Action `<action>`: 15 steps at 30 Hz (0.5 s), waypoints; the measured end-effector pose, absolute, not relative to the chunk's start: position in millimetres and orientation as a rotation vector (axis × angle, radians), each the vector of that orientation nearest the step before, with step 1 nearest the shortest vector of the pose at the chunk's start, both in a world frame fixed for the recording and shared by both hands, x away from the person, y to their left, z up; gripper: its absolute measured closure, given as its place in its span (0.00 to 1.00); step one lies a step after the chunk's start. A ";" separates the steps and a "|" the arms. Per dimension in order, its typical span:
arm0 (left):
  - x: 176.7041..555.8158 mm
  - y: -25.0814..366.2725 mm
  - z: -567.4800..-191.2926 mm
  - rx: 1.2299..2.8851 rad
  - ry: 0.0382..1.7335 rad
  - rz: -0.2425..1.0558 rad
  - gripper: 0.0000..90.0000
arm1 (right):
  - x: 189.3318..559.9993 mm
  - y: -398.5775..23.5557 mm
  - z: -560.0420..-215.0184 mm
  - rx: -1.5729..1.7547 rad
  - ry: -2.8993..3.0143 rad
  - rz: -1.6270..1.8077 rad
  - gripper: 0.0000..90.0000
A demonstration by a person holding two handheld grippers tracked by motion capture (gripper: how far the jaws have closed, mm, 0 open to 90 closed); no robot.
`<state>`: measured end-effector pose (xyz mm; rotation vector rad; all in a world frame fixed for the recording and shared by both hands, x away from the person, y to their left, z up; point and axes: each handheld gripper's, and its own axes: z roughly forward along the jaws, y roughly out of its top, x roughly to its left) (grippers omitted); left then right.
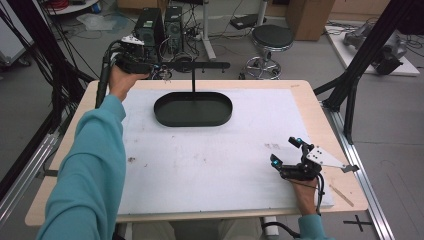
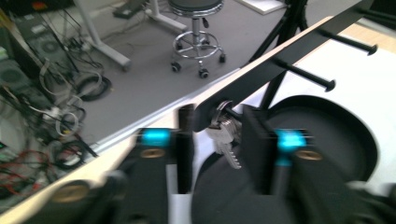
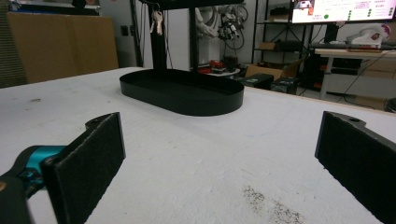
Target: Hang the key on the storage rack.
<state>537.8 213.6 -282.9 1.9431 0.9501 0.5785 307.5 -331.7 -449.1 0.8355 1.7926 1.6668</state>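
A black oval metal tray is seen on the white mat covering the light wooden table, toward its far side. A thin black post rises from the tray's far edge and carries a black horizontal bar with pegs.

A bunch of silver keys is hung from the bar's left end; the same bunch is visible in the right gripper view, dangling above the tray's left end.

The left gripper is held up at the bar's left end by a hand in a teal sleeve. In the left gripper view its jaws are seen apart, one on each side of the keys; the frame is blurred there, so contact with the keys cannot be told.

The right gripper is rested low over the mat near the table's right front corner, well apart from the tray. Its jaws are spread wide with nothing between them, and bare mat with a dark smudge is seen between them.

A round black stool and black computer towers are seen on the grey floor beyond the table.
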 end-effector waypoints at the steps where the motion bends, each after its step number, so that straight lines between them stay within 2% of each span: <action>1: 537.0 213.7 -282.0 1.948 0.957 0.588 0.57 | 307.3 -331.5 -449.0 0.840 1.792 1.669 0.01; 5: 525.0 217.2 -275.9 1.910 0.913 0.530 0.27 | 307.7 -331.5 -449.1 0.832 1.791 1.668 0.01; 9: 491.5 224.0 -272.3 1.848 0.745 0.530 0.03 | 307.5 -331.5 -449.1 0.845 1.790 1.679 0.01; 15: 424.0 249.6 -279.2 1.799 0.639 0.566 0.02 | 307.7 -331.6 -449.1 0.840 1.794 1.671 0.01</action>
